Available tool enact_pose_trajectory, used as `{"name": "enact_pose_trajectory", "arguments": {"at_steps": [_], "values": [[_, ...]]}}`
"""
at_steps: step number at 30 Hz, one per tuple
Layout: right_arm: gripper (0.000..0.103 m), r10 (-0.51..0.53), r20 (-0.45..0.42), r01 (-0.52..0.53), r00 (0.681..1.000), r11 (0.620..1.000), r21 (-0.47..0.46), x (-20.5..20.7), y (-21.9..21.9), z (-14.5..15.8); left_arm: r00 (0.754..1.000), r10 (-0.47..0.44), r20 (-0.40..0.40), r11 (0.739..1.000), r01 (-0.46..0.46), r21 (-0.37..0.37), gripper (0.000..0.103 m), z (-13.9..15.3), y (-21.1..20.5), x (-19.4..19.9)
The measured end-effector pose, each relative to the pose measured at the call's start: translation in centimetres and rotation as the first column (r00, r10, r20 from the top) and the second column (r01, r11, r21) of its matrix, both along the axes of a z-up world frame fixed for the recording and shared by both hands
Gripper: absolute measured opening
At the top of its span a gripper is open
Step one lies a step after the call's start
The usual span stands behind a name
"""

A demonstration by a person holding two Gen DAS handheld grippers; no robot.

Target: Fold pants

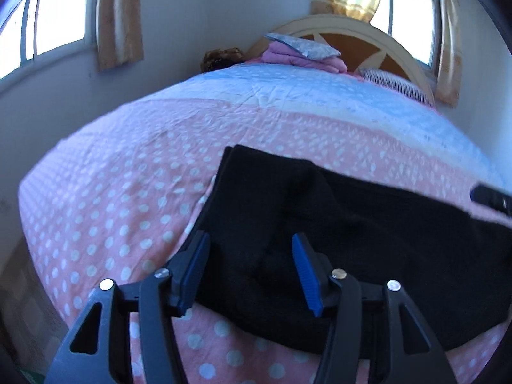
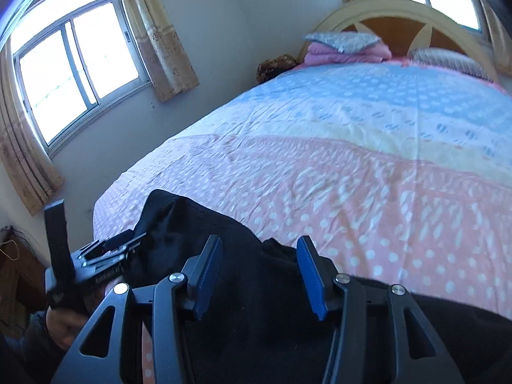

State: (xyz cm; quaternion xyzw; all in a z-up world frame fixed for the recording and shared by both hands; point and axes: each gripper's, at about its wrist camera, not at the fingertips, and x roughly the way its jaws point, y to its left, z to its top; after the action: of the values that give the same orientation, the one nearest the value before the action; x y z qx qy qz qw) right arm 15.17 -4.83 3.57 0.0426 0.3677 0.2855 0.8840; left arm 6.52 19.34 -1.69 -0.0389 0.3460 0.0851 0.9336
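Black pants (image 1: 368,224) lie across the near end of the bed, on the pink polka-dot sheet (image 1: 121,198). My left gripper (image 1: 251,249) is open, its blue pads apart just above the pants' left part, holding nothing. In the right wrist view the pants (image 2: 262,304) fill the foreground, with a raised bunched end at the left. My right gripper (image 2: 259,256) is open above them and empty. The left gripper's body (image 2: 96,259) and the hand holding it show at the left edge.
The bed (image 2: 352,121) runs back to a rounded headboard (image 1: 352,28) with folded pink bedding (image 1: 304,56) and a striped pillow (image 1: 396,84). A wall with curtained windows (image 2: 76,67) stands left. A dark object (image 1: 491,198) lies at the right edge.
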Motion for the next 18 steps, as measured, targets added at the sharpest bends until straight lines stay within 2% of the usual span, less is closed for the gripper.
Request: {"name": "enact_pose_trajectory", "arguments": {"at_steps": [3, 5, 8, 11, 13, 14, 16, 18], "values": [[0.051, 0.036, -0.077, -0.042, 0.996, 0.996, -0.076, 1.7, 1.5, -1.8, 1.000, -0.006, 0.008, 0.998, 0.005, 0.055, 0.057, -0.3, -0.6, 0.0], [0.051, 0.057, -0.168, -0.070, 0.984, 0.995, -0.072, 1.7, 1.8, -3.4, 1.000, -0.002, 0.009, 0.999, 0.002, 0.047, 0.058, -0.3, -0.4, 0.2], [0.051, 0.081, -0.170, -0.090, 0.982, 0.995, -0.045, 0.1, 1.4, -3.4, 1.000, 0.007, 0.018, 0.999, -0.008, 0.039, 0.060, -0.5, -0.2, 0.1], [0.051, 0.115, -0.201, -0.121, 0.973, 0.992, -0.017, -0.8, 1.3, -3.3, 1.000, 0.018, 0.024, 0.996, -0.020, 0.082, 0.062, -0.7, -1.0, 0.1], [0.051, 0.130, -0.233, -0.142, 0.964, 0.989, -0.036, -0.2, 1.8, -3.5, 1.000, 0.020, 0.022, 0.996, -0.022, 0.083, 0.062, -0.7, -1.0, 0.2], [0.055, 0.139, -0.249, -0.152, 0.959, 0.988, -0.032, 0.3, 2.1, -3.7, 1.000, 0.018, 0.020, 0.997, -0.020, 0.075, 0.062, -0.7, -0.9, 0.2], [0.061, 0.167, -0.277, -0.173, 0.946, 0.985, 0.005, 1.2, 2.8, -3.9, 1.000, 0.015, 0.019, 0.998, -0.016, 0.067, 0.062, -0.7, -0.7, 0.2], [0.062, 0.203, -0.289, -0.194, 0.936, 0.979, 0.060, 2.1, 3.8, -4.0, 1.000, 0.017, 0.018, 0.997, -0.019, 0.076, 0.062, -0.8, -0.9, 0.2]]}}
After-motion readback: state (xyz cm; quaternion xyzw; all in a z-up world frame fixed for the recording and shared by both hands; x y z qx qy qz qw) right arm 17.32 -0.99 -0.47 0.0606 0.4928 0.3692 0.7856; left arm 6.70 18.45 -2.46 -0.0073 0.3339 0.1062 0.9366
